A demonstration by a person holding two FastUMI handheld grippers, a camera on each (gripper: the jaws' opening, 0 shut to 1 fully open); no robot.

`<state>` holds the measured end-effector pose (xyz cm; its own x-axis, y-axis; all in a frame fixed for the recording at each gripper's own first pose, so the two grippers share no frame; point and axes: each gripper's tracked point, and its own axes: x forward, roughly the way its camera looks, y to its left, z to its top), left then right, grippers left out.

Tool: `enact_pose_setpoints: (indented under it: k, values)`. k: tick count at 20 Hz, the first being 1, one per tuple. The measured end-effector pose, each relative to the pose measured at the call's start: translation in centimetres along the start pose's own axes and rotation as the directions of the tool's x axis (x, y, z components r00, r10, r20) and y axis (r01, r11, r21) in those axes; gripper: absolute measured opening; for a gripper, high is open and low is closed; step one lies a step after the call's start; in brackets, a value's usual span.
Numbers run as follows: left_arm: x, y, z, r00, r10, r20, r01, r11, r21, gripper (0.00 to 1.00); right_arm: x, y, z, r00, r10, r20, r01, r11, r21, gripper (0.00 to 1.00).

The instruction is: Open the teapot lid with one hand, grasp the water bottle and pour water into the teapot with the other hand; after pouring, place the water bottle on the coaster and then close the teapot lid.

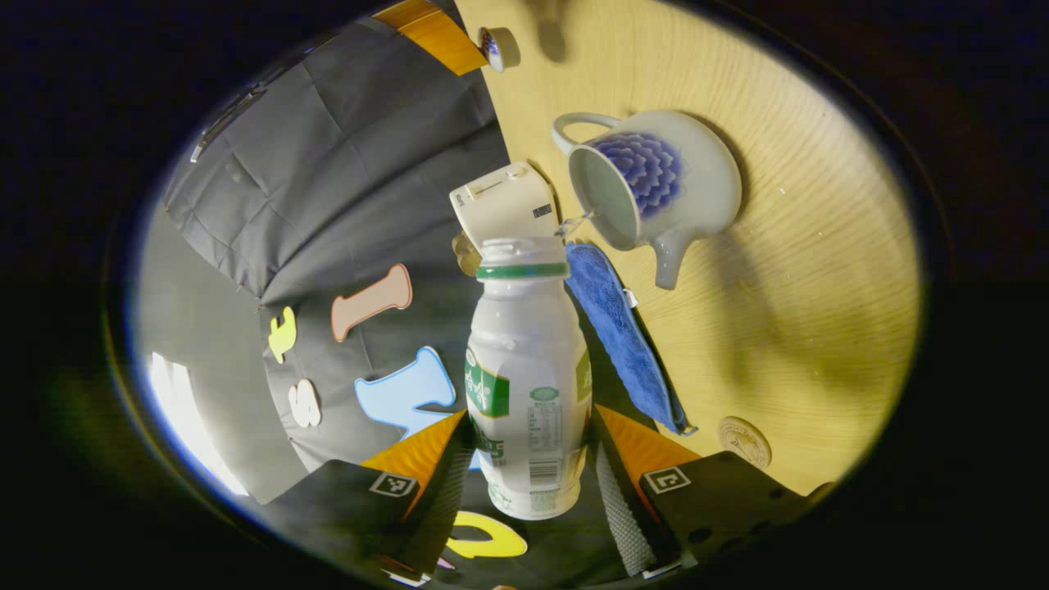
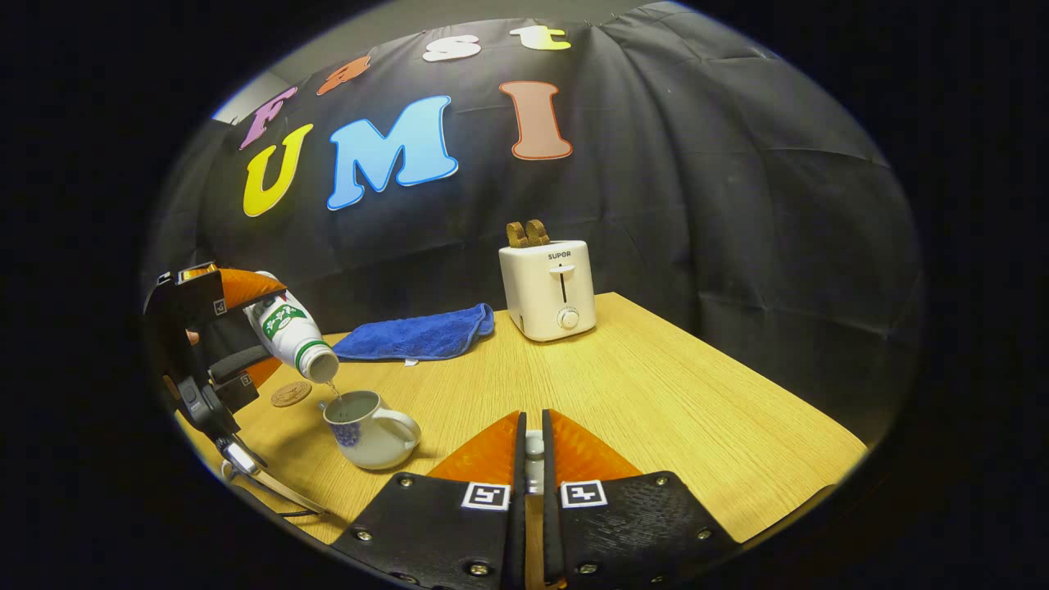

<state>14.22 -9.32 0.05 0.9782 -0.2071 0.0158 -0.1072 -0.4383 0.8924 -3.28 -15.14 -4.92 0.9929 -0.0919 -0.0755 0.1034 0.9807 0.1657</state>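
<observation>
I have the water bottle (image 1: 529, 377) clamped between my left gripper (image 1: 524, 483) jaws at the bottom centre of the left gripper view, both fingers pressing its lower body. Its long axis runs up the frame, neck leading, and the open mouth sits just beside the rim of the teapot (image 1: 651, 180) at upper centre. A thin thread of water bridges mouth and rim, so I judge the pour is under way.

From the right gripper view the same relation reads plainly: the bottle (image 2: 291, 328) is tilted mouth-down at the left of the frame, directly above the open teapot (image 2: 369, 426), held by the left gripper (image 2: 233, 307) with a hand behind it.

My right gripper (image 2: 533, 459), at the bottom centre of its own view, has its jaws drawn nearly together on something small and pale. I take that for the teapot lid (image 2: 533, 447), though it is mostly hidden — I can't be sure.

The coaster (image 1: 744, 441) lies lower right in the left gripper view, near the end of the blue cloth (image 1: 623, 336). In the right gripper view the coaster (image 2: 291, 394) sits just left of the teapot, below the bottle — the left hand is the nearer one for setting down.

The wooden table (image 2: 656, 401) is flat, with open room to the right. A toaster (image 2: 547, 287) stands at the back, well apart from the teapot.
</observation>
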Motion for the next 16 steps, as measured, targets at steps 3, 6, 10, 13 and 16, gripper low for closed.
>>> enact_pose_setpoints:
  k: [3,6,10,13,16]
  values:
    - [-0.1,0.1,0.1,1.000,0.007,0.002,-0.007,1.000,0.012,0.89,-0.1,-0.1,-0.1,1.000,-0.003,-0.002,0.003,1.000,0.000,0.08]
    - [-0.1,0.2,0.1,1.000,0.016,0.005,-0.016,1.000,0.026,0.89,-0.2,-0.1,-0.1,1.000,-0.004,-0.003,0.004,1.000,-0.002,0.08]
    - [-0.1,0.1,0.2,1.000,0.022,0.001,-0.022,1.000,0.012,0.89,-0.2,0.1,-0.2,1.000,-0.003,-0.005,0.003,1.000,-0.004,0.08]
    - [0.2,-0.4,0.0,1.000,0.012,-0.006,-0.013,0.997,-0.075,0.90,-0.4,0.1,0.2,1.000,-0.005,0.002,0.005,1.000,-0.013,0.08]
    - [0.4,-1.3,0.3,1.000,-0.008,-0.006,0.006,0.972,-0.235,0.90,-0.5,0.4,0.5,1.000,-0.010,0.008,0.010,1.000,-0.021,0.08]
